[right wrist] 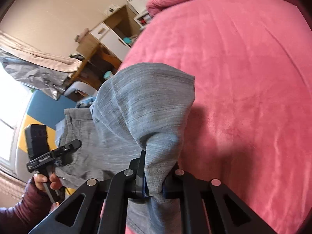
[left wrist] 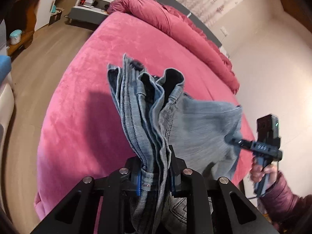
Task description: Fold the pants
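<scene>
Blue-grey denim pants (left wrist: 156,107) hang bunched above the pink bed (left wrist: 87,97). In the left wrist view my left gripper (left wrist: 156,156) is shut on a thick stack of their layered edges, with the hems fanning out beyond the fingers. My right gripper (left wrist: 232,141) grips the same cloth at the far right, held by a hand (left wrist: 261,171) in a purple sleeve. In the right wrist view my right gripper (right wrist: 156,175) is shut on a fold of the pants (right wrist: 146,101). The left gripper (right wrist: 76,144) holds the other edge at the left, and cloth stretches between the two.
A rolled crimson duvet (left wrist: 175,23) lies along the bed's far side by the wall. Wood floor (left wrist: 39,58) and a grey nightstand (left wrist: 89,9) lie left of the bed. A wooden desk with shelves (right wrist: 93,58) stands beyond the bed's edge.
</scene>
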`<state>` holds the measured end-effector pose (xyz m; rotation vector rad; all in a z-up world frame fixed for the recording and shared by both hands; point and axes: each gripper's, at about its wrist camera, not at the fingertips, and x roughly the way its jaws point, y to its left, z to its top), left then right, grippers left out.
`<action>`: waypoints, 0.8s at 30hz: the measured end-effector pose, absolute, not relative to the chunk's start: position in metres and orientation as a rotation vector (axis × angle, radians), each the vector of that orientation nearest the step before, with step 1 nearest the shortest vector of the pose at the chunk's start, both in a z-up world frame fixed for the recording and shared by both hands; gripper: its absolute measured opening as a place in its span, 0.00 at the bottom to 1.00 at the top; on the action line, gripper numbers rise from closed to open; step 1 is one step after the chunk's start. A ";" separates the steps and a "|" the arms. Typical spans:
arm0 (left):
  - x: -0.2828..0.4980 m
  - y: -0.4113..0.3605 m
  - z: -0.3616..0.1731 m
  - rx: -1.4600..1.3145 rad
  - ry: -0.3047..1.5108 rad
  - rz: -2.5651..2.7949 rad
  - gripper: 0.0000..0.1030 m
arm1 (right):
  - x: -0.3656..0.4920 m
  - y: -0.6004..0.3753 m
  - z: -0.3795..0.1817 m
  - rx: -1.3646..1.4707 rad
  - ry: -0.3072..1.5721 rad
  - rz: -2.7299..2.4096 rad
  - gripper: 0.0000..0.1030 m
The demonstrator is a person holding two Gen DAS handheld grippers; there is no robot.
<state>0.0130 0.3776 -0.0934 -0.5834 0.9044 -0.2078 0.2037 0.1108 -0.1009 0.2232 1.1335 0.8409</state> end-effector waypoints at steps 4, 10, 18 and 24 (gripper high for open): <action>0.027 0.368 -0.108 -0.496 0.988 -0.140 0.29 | 0.200 0.103 -0.105 0.204 1.162 0.818 0.10; 0.048 0.380 -0.125 -0.481 1.058 -0.084 0.57 | 0.216 0.107 -0.131 0.201 1.218 0.782 0.33; 0.034 0.384 -0.130 -0.636 0.960 -0.185 0.19 | 0.217 0.093 -0.166 0.269 1.281 0.782 0.32; 0.027 0.378 -0.097 -0.673 0.861 -0.234 0.18 | 0.209 0.085 -0.135 0.271 1.206 0.784 0.10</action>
